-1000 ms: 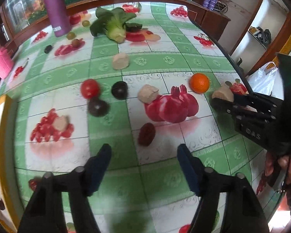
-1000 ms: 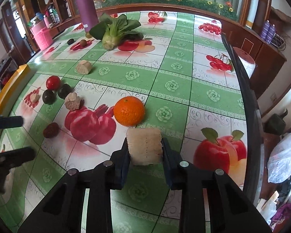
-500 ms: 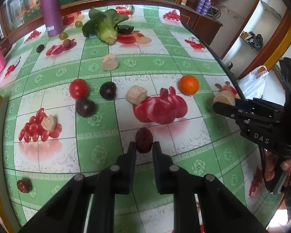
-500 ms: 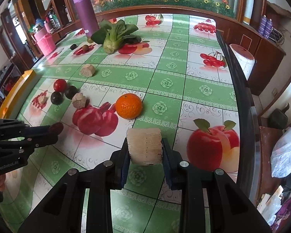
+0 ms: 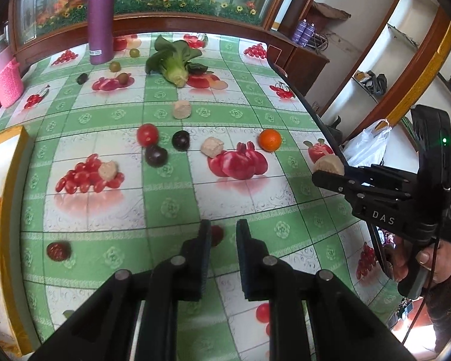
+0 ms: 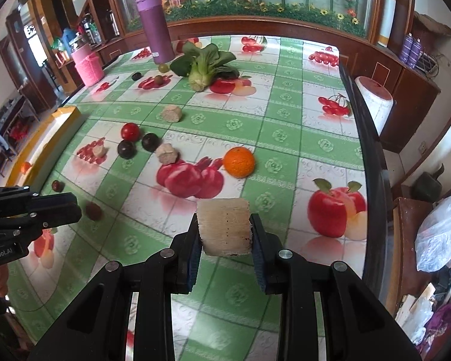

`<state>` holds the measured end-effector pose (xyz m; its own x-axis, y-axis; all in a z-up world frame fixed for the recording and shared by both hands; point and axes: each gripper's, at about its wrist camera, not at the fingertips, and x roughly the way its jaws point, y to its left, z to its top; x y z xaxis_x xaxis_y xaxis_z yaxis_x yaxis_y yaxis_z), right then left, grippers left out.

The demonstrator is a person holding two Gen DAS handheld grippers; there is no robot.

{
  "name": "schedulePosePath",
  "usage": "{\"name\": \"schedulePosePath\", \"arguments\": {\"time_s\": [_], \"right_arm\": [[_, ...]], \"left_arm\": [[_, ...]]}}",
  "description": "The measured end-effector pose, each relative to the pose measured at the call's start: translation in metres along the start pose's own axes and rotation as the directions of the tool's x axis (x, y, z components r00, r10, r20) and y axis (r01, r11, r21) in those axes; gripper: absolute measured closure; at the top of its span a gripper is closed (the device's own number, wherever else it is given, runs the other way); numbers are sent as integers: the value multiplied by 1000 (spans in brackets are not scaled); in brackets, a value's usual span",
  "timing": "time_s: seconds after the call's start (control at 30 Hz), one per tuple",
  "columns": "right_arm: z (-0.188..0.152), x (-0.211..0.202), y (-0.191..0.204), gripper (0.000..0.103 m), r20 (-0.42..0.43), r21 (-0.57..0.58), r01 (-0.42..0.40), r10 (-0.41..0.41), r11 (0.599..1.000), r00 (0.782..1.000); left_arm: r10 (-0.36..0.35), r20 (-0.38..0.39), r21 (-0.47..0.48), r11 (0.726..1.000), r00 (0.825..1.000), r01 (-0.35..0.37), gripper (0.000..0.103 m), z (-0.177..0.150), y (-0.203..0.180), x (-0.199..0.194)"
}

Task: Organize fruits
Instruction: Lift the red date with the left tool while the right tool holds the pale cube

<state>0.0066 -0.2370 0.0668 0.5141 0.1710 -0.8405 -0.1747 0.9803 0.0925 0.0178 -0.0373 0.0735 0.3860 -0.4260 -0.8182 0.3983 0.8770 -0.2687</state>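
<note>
My right gripper (image 6: 225, 231) is shut on a pale beige fibrous chunk (image 6: 224, 225) and holds it above the tablecloth; it also shows in the left wrist view (image 5: 327, 165). My left gripper (image 5: 222, 234) has its fingers close together, and a small dark red fruit (image 5: 217, 235) sits by the left fingertip; in the right wrist view that fruit (image 6: 93, 210) lies on the cloth just beyond the gripper's tip. An orange (image 6: 239, 161), a red tomato (image 5: 147, 134), two dark plums (image 5: 155, 155) and more beige chunks (image 5: 212, 147) lie mid-table.
A yellow-rimmed tray (image 5: 13, 180) stands at the left with an orange fruit in it. A bok choy (image 5: 174, 63), a purple bottle (image 5: 100, 21) and a pink basket (image 5: 6, 81) stand at the back. Another dark red fruit (image 5: 58, 250) lies near the tray. The table edge (image 5: 330, 138) runs along the right.
My left gripper closed from wide open around the dark red fruit, then drew back and up; the fruit now sits off to the left fingertip. The right gripper kept holding its chunk.
</note>
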Motion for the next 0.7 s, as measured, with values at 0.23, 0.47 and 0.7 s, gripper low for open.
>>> {"name": "schedulePosePath", "arguments": {"time_s": [0.23,0.47,0.7], "right_arm": [[-3,8,29,74,-35,5,13,-13,1000,999],[-23,17,20,74,-105,-8,134,-134,991,985],[-51,19,3,74,-143,13,142,-139,990,980]], "left_arm": [[6,-54,-9,1000,999,-7,84,-11,29,-9],[37,-83,143,989,996,-25,19,-15,-14,13],[83,-118,211,976,990,-57,19,3,-51,57]]}}
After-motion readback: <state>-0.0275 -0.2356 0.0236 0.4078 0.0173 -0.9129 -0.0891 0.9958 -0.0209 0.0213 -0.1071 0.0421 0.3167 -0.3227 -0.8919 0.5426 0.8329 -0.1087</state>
